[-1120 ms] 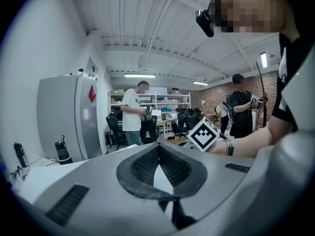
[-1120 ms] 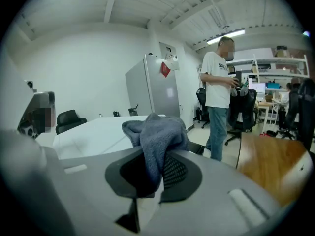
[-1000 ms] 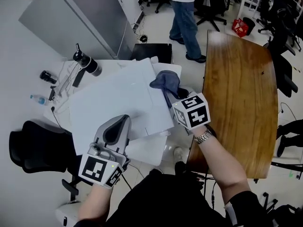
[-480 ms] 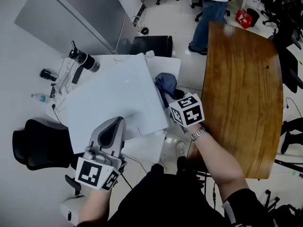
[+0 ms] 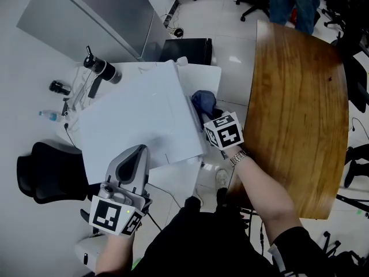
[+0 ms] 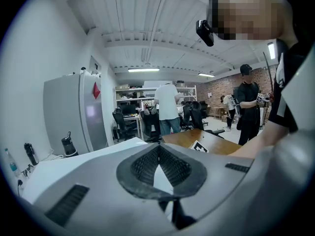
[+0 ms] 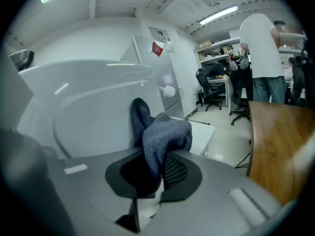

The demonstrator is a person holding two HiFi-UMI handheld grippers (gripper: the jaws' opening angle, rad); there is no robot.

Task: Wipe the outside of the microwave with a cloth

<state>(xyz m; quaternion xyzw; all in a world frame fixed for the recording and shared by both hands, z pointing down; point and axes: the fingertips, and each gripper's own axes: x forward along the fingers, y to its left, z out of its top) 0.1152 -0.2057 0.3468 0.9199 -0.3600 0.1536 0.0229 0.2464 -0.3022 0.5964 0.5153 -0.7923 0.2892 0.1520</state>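
One big white box-shaped microwave (image 5: pixel 138 117) sits on the white tabletop (image 5: pixel 209 75), its right wall running away from the person. The blue-grey knitted cloth (image 5: pixel 204 101) lies against that wall, probably touching it, clenched in the right claw (image 7: pixel 153 167), forearm reaching forward. The left claw (image 6: pixel 158 155), closed and empty, hovers over the near edge.

Wood table (image 5: pixel 297 97) at 3 o'clock, grey fridge (image 5: pixel 86 16) at 11, black chair (image 5: pixel 46 169) at 9, white floor (image 5: pixel 230 16), strip lights (image 6: pixel 142 70) overhead.
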